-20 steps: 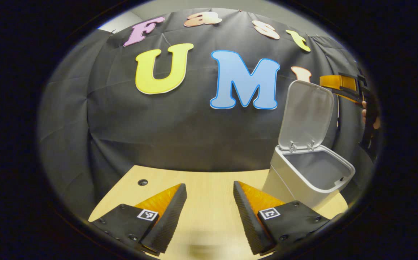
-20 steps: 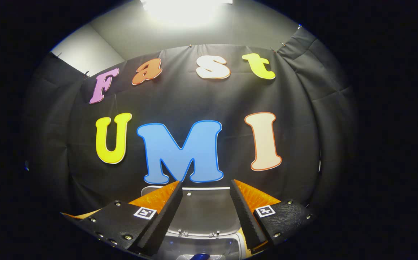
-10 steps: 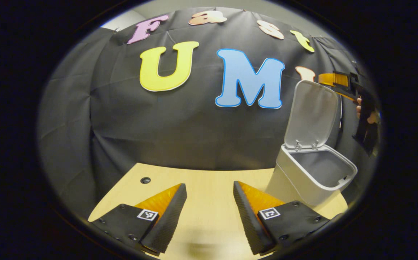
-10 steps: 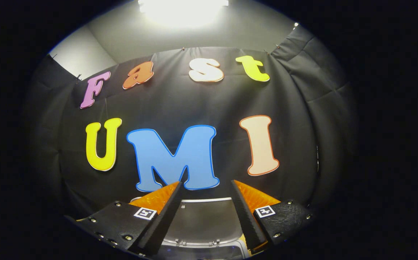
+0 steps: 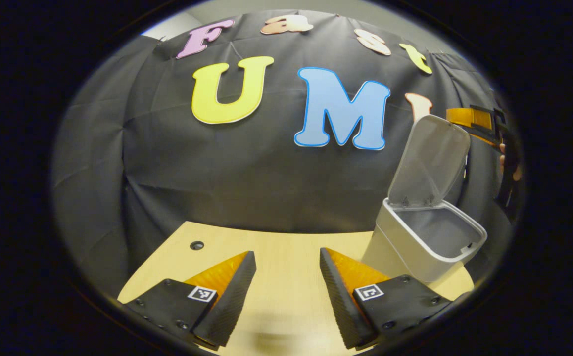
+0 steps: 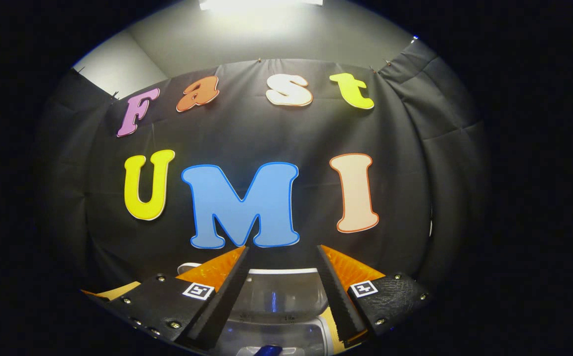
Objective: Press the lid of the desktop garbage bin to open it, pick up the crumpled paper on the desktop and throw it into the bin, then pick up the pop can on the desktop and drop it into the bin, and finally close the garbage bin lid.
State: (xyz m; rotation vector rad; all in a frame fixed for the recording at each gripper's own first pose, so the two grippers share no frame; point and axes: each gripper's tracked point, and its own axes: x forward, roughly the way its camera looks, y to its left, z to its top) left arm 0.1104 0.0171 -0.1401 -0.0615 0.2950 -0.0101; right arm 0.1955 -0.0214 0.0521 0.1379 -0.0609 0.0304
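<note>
The left gripper (image 5: 286,291) is hovering wide-jawed, empty, over the pale wooden desktop (image 5: 286,247). Rightward, the white plastic bin (image 5: 427,242) is standing with its hinged lid (image 5: 430,158) raised; the light, stiff lid likely closes by its top edge. The right gripper (image 6: 281,291), jaws wide, is hovering above.

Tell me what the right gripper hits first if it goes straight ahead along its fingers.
Probably the bin's raised lid: it stands between the open fingers of the right gripper, close ahead. Depth is hard to judge, so contact may already be near.
</note>
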